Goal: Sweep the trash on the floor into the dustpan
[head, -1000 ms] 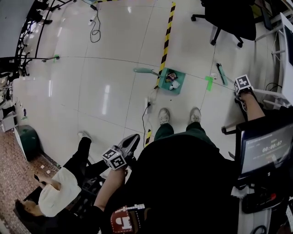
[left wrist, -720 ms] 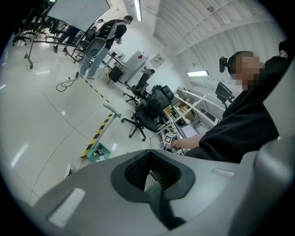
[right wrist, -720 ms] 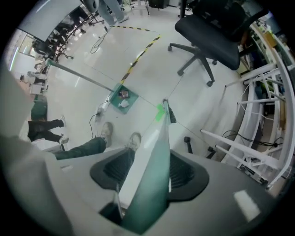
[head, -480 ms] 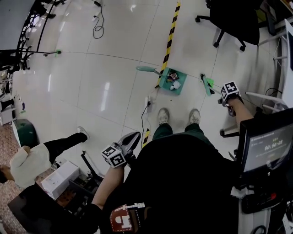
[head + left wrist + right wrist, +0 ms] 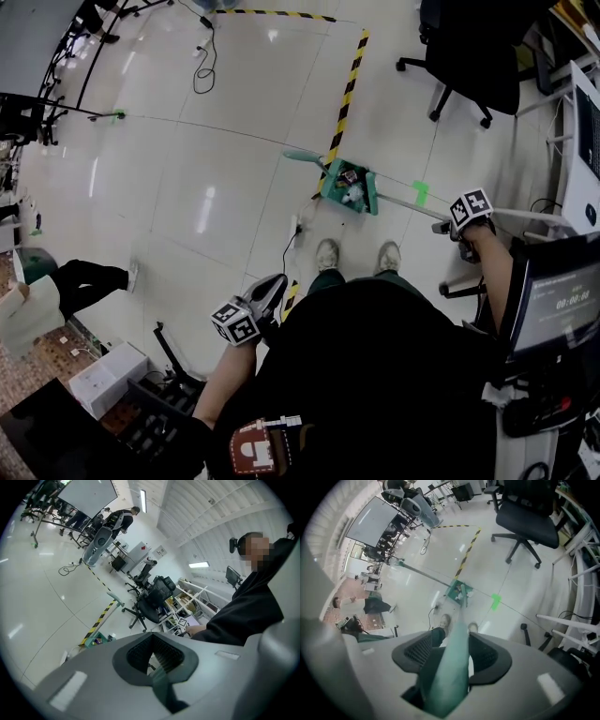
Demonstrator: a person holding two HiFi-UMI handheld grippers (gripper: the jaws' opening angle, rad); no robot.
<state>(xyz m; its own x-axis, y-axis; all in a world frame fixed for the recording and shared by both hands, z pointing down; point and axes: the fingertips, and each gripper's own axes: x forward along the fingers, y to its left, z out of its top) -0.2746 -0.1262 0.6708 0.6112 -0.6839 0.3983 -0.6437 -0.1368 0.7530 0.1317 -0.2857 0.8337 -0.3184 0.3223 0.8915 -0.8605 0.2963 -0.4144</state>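
Observation:
The green dustpan [image 5: 349,188] sits on the floor ahead of my feet, with small bits of trash [image 5: 352,181] inside it. Its long pale-green handle [image 5: 408,207] runs right to my right gripper [image 5: 446,227], which is shut on it. In the right gripper view the handle [image 5: 454,634] passes between the jaws of that gripper [image 5: 450,660] toward the dustpan [image 5: 457,590]. A teal broom end [image 5: 302,157] lies just left of the pan. My left gripper [image 5: 272,287] hangs by my left hip, shut and holding nothing; the left gripper view shows its jaws together [image 5: 153,662] and the dustpan [image 5: 96,640] far off.
Yellow-black tape [image 5: 343,98] runs up the floor from the pan. A cable [image 5: 292,240] lies left of my shoes [image 5: 326,253]. A black office chair [image 5: 469,42] stands at the back right, a screen [image 5: 555,306] at my right. A person's leg [image 5: 89,277] is at the left.
My right gripper swung in and left, and closed on the dustpan handle, which now points toward it. The person at the left moved farther left. The left gripper stayed put.

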